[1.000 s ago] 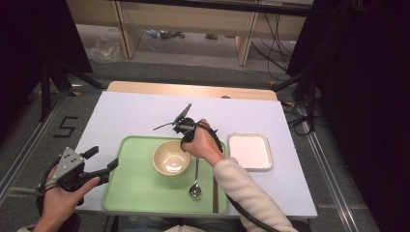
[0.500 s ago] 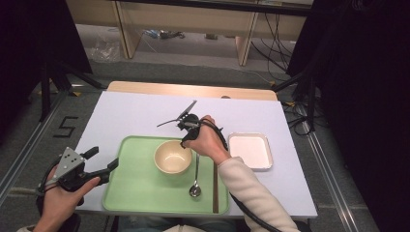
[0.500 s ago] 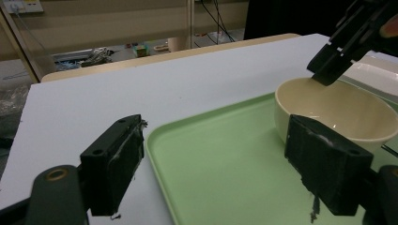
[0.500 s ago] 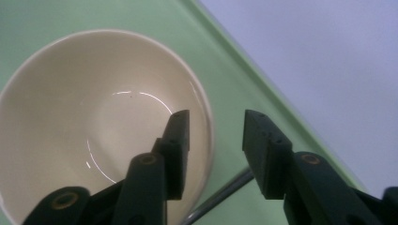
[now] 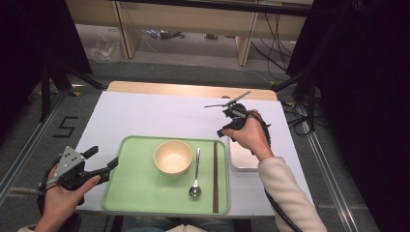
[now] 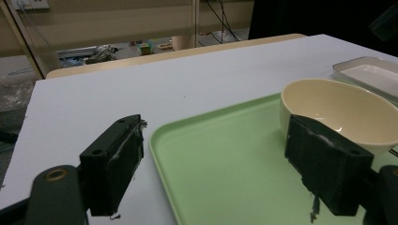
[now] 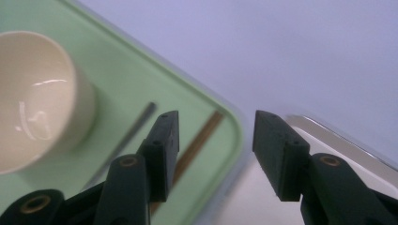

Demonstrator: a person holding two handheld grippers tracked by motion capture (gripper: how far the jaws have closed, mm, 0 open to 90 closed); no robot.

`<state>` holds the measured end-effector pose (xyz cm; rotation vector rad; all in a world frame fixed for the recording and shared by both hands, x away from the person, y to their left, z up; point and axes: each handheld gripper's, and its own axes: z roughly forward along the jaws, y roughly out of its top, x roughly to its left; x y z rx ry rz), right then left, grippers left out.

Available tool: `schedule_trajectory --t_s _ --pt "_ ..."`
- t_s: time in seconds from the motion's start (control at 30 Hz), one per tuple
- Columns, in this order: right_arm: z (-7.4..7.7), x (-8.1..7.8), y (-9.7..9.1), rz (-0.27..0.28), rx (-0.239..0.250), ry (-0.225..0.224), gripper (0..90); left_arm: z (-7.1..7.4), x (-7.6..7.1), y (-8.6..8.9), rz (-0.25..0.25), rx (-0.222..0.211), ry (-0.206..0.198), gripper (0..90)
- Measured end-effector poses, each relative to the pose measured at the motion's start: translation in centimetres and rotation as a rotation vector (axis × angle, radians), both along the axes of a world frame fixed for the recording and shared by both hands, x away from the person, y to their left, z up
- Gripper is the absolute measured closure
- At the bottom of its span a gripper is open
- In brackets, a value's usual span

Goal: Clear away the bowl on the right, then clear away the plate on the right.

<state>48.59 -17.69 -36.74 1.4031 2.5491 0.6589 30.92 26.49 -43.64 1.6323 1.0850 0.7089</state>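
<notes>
On my green tray [image 5: 135,193] I see a cream bowl [image 5: 172,156], empty, then a spoon [image 5: 196,175] just right of it, then a pair of brown chopsticks [image 5: 215,176] lying along the tray's right edge. A white dish [image 5: 240,160], also empty, sits on the counter [image 5: 154,116] just beside the tray.

A second ago the chopsticks were not yet on the tray and my right gripper [image 5: 223,131] hung over the bowl's far rim; now it is above the dish's far end, its jaws just opened wide with nothing between them.

The chopsticks run near-to-far, parallel to the spoon, whose bowl end points toward me.

My left gripper [image 5: 104,163] rests at the tray's left edge, jaws wide, gripping nothing.
</notes>
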Motion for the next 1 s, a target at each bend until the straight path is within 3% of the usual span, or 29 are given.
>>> schedule_trajectory --t_s 0.13,0.23,0.27,0.3,0.67,0.77,0.8,0.87,0.9,0.97,1.0 --pt "-0.5 -0.2 -2.4 -0.067 0.015 0.013 51.3 0.0 0.0 0.0 -0.001 -0.002 -0.001 19.5" --pt "-0.7 -0.5 -3.6 -0.111 -0.002 0.031 51.0 0.0 -0.1 0.1 -0.001 -0.004 -0.001 19.4" --pt "-0.8 -0.4 -4.1 -0.104 -0.001 0.04 51.0 0.0 -0.1 0.1 -0.001 -0.006 -0.005 19.4" --pt "-0.9 -0.5 -4.4 -0.137 -0.009 0.048 50.9 0.0 -0.1 0.1 -0.001 -0.007 -0.009 19.4" --pt "-1.7 0.9 -7.8 -0.162 -0.082 0.065 52.9 0.0 0.0 0.1 0.003 -0.006 -0.001 19.4" --pt "-1.8 1.5 -8.6 -0.206 -0.117 0.102 54.5 -0.1 0.0 0.0 -0.007 -0.002 -0.001 19.4" --pt "-2.1 1.7 -9.2 -0.165 -0.11 0.069 54.9 -0.1 0.0 0.0 -0.008 0.001 -0.002 19.5" --pt "-2.2 1.8 -9.4 -0.219 -0.116 0.091 56.7 0.0 0.0 0.1 -0.009 -0.003 -0.008 19.4" --pt "-2.4 2.0 -10.0 -0.202 -0.133 0.086 57.8 0.0 -0.1 0.1 -0.009 -0.006 -0.012 19.5" --pt "-2.6 2.0 -10.3 -0.286 -0.131 0.122 58.6 0.0 -0.1 0.1 -0.007 -0.004 -0.01 19.4" --pt "-2.9 2.2 -10.7 -0.268 -0.14 0.136 58.7 0.0 -0.1 0.2 -0.006 -0.002 -0.01 19.4"
